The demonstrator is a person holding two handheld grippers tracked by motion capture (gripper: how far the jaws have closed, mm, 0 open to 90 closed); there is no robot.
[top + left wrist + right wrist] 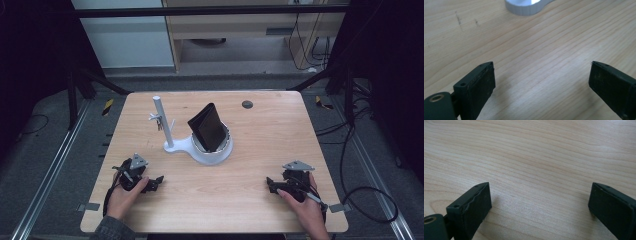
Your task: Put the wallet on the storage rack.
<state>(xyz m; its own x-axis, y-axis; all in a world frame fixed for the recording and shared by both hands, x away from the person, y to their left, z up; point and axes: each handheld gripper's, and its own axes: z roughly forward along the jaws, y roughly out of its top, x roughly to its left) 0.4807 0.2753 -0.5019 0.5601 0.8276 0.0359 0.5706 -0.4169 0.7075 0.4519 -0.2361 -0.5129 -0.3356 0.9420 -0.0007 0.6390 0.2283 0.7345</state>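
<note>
our left tool and right tool rest low on the worktop, jaws spread wide, holding nothing. nearest the left tool stands the white holder with a black wallet upright in its cup, a white post beside it. bare wood lies between.

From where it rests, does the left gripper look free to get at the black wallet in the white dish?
Probably yes: the left gripper is open, bare table lies between, and the wallet sticks up above the dish.
</note>
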